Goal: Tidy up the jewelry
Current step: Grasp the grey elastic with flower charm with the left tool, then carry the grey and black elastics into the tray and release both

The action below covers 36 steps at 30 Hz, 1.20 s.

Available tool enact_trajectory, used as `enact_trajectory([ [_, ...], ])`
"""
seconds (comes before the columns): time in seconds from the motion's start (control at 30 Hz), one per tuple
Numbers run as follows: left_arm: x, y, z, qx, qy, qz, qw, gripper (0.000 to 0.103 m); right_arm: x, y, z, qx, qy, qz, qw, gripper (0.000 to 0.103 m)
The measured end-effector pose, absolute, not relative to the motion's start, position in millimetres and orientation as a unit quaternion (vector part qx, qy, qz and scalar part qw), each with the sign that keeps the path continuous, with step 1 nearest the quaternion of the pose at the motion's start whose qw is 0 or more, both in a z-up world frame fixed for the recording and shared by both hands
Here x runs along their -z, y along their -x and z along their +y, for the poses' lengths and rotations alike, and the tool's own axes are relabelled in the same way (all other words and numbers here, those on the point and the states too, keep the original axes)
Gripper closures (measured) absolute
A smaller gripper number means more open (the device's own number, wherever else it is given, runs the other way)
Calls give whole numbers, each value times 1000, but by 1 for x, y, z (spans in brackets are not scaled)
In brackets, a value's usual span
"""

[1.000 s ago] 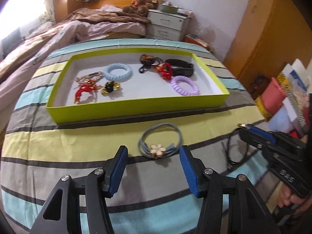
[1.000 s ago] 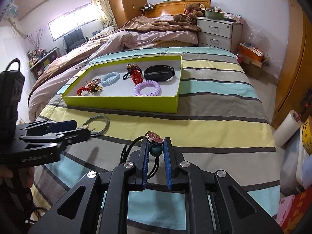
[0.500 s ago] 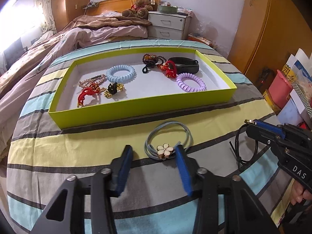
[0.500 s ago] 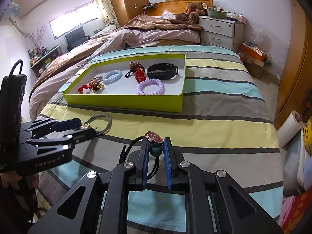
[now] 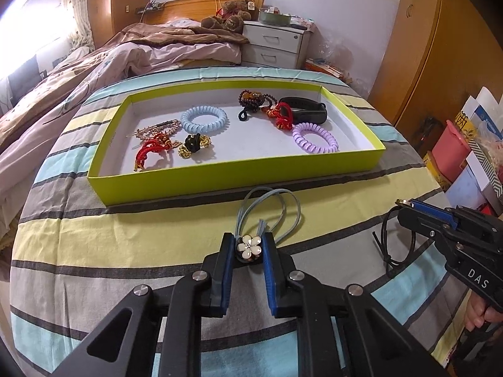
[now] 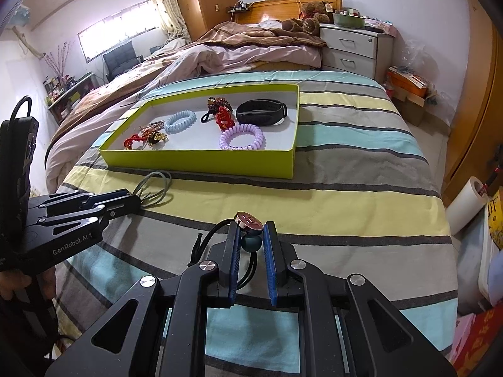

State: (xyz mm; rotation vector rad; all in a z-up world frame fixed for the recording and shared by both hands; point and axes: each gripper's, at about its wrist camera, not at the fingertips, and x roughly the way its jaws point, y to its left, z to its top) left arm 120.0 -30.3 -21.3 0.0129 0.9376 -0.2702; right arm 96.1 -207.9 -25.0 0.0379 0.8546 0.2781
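Observation:
My left gripper (image 5: 249, 247) is shut on the white flower charm of a grey hair tie (image 5: 269, 210), whose loops trail toward the tray on the striped bedspread. My right gripper (image 6: 250, 239) is shut on a black cord hair tie with a teal bead and round metal disc (image 6: 249, 220). The lime-green tray (image 5: 220, 182) lies ahead and holds a blue coil tie (image 5: 203, 120), a purple coil tie (image 5: 315, 138), a black band (image 5: 306, 110), red cord pieces (image 5: 151, 150) and beaded pieces. The right gripper also shows in the left wrist view (image 5: 405, 203).
The tray sits on a striped cover over a bed. A rumpled quilt (image 6: 220, 56) and white nightstand (image 6: 355, 47) lie beyond it. Wooden wardrobe doors (image 5: 440, 56) stand at the right. Boxes and a paper roll (image 6: 468, 201) crowd the floor at the right edge.
My left gripper moved forward and closed on the flower charm of the grey hair tie. The right gripper stayed shut on the black cord tie, almost still.

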Motion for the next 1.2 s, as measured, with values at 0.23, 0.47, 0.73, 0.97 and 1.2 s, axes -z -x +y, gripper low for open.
enact_trajectory([
  [0.23, 17, -117, -28, 131, -2, 445, 886, 86, 24, -94, -209, -133, -20, 411, 902, 88],
  [0.47, 4, -112, -20, 135, 6, 430, 893, 86, 16, -92, -206, -137, -20, 403, 905, 88],
  [0.73, -16, -112, 1, 132, 22, 412, 901, 86, 4, -93, -201, -142, -26, 392, 909, 88],
  [0.97, -38, -129, 20, 120, 24, 394, 911, 86, -13, -109, -186, -155, -33, 375, 913, 88],
  [1.2, -48, -159, 32, 114, 24, 391, 913, 86, -17, -135, -167, -161, -32, 377, 912, 88],
])
